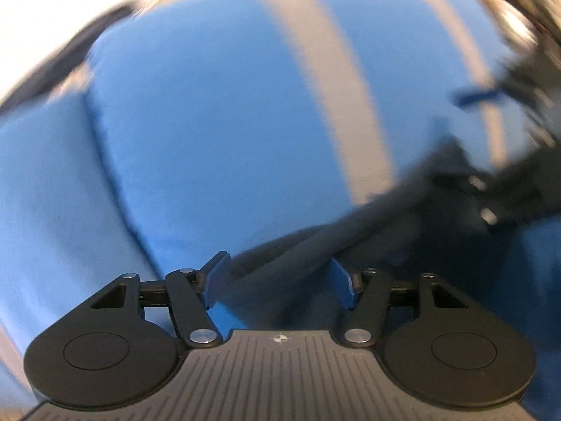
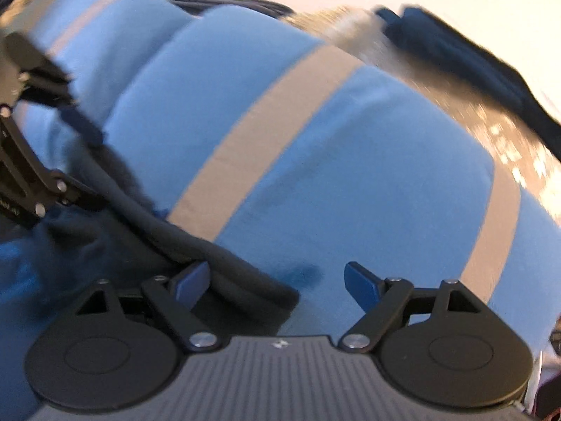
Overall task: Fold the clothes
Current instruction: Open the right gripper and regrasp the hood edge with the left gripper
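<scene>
A light blue garment (image 1: 217, 133) with grey stripes (image 1: 336, 80) lies folded in thick layers and fills both views. Its dark collar band (image 1: 301, 249) runs diagonally across the near edge. My left gripper (image 1: 280, 282) is open; the band passes between its blue pads (image 1: 215, 280) without being pinched. In the right wrist view the same garment (image 2: 350, 175) lies under my right gripper (image 2: 277, 280), which is open wide, with the end of the collar band (image 2: 245, 280) beside its left pad (image 2: 191, 280). Each gripper shows blurred in the other's view: the right gripper (image 1: 484, 193), the left gripper (image 2: 28, 175).
A dark navy cloth (image 2: 473, 70) lies beyond the garment at the upper right, on a pale speckled surface (image 2: 508, 147). More dark fabric (image 2: 217, 0) sits behind the garment's far fold. Both pictures are blurred.
</scene>
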Demonstrator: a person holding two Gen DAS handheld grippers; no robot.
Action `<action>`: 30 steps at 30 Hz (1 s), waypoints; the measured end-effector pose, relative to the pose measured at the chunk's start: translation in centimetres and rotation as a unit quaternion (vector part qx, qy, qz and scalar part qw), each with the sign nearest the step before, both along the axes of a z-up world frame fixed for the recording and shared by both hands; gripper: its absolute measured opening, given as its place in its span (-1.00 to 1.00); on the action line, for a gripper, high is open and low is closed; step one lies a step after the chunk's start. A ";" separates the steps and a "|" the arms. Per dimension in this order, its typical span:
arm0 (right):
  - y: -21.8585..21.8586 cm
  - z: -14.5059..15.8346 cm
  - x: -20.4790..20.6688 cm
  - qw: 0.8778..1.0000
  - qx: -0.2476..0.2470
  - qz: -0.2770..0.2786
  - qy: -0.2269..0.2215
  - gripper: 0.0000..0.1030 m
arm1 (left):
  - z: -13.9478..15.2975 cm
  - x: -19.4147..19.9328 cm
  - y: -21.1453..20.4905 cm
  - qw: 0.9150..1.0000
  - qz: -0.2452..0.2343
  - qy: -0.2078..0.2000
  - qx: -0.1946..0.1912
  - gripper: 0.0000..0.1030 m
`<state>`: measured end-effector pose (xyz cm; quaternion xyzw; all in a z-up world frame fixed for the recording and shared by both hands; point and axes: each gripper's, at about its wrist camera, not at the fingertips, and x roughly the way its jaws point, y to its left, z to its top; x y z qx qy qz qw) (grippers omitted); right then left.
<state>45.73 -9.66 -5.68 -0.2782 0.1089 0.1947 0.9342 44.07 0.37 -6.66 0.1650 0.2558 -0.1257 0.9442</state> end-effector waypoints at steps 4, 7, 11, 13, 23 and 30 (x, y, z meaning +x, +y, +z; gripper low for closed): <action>0.1 -0.6 1.3 0.999 0.011 -0.041 0.013 0.84 | -0.6 2.1 2.9 0.994 0.074 0.056 -0.065 0.33; -0.3 -0.5 1.6 0.998 0.025 -0.045 0.020 0.88 | -0.5 1.2 4.4 0.994 0.054 0.054 -0.072 0.33; -2.2 0.6 0.0 0.998 0.050 -0.018 0.029 0.90 | -0.1 -0.8 7.6 0.996 0.030 0.046 -0.069 0.33; -3.4 1.1 -0.9 0.998 0.051 -0.012 0.031 0.91 | 0.2 -1.5 9.9 0.995 0.032 0.053 -0.078 0.33; -14.4 1.7 0.1 0.980 0.108 0.021 0.163 0.97 | -0.8 -2.0 19.6 0.963 0.061 0.120 -0.232 0.33; -19.7 1.1 1.1 0.961 0.167 0.010 0.220 0.97 | -3.9 0.1 18.8 0.951 0.033 0.160 -0.263 0.33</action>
